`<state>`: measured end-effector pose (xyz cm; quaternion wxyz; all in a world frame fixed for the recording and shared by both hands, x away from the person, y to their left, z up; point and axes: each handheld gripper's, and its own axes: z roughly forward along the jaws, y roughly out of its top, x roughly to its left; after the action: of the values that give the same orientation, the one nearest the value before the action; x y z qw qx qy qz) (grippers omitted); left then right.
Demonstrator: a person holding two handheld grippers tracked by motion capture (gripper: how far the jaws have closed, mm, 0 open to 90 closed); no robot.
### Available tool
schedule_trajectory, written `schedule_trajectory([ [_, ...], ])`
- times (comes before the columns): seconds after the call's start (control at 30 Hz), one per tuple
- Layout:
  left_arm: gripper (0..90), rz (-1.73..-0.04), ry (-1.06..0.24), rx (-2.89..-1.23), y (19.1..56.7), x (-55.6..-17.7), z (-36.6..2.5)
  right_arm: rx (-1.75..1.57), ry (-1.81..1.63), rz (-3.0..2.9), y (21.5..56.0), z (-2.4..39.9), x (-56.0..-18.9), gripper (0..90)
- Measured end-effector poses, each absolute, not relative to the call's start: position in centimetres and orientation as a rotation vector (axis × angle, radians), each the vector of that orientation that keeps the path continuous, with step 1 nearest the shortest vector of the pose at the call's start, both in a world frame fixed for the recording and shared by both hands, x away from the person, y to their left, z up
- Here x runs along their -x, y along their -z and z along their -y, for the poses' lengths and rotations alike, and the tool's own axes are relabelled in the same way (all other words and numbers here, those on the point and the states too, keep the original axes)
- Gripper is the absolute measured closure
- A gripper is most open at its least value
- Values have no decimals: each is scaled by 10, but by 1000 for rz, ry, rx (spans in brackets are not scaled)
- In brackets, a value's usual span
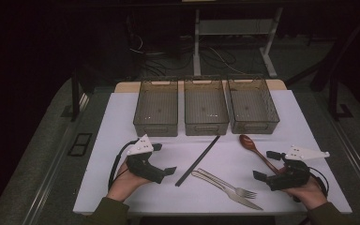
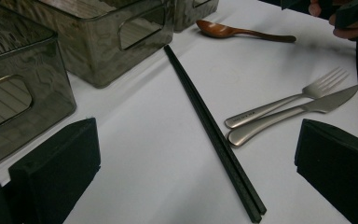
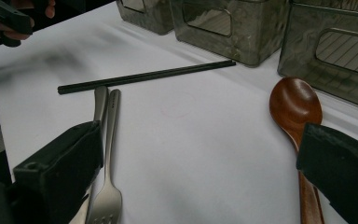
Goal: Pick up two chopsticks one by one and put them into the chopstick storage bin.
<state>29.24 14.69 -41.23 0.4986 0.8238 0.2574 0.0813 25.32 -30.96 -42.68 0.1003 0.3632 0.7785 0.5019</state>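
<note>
A pair of black chopsticks (image 1: 198,160) lies diagonally at the table's middle. A steel fork (image 1: 240,191) and knife (image 1: 243,200) lie side by side nearer the front. Right of them rests a brown wooden spoon (image 1: 255,147). My left gripper (image 1: 164,159) stands open left of the chopsticks (image 2: 209,126), holding nothing. My right gripper (image 1: 266,165) is open too, its jaws either side of the spoon handle (image 3: 307,196) without touching it. The spoon bowl (image 3: 292,105) lies just ahead of its right jaw. The fork (image 3: 107,186) runs beside its left jaw.
Three translucent grey bins (image 1: 155,108), (image 1: 205,108), (image 1: 253,107) stand in a row at the back of the white tabletop (image 1: 122,122). All look empty. Bare white surface lies between the cutlery and the bins.
</note>
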Motion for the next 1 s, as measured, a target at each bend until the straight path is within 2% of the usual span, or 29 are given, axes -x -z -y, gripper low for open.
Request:
schedule_trajectory([
  [0.4, 5, -618, -195, -1995, 413, -296, -138, -1064, -1487, -2308, 427, 309, -254, 9],
  [0.77, 68, -616, -191, -2003, 413, -301, -128, -1062, -1480, -2305, 426, 308, -252, 10],
  [1.0, 143, -619, -194, -2008, 413, -307, -115, -1067, -1475, -2301, 426, 308, -251, 10],
])
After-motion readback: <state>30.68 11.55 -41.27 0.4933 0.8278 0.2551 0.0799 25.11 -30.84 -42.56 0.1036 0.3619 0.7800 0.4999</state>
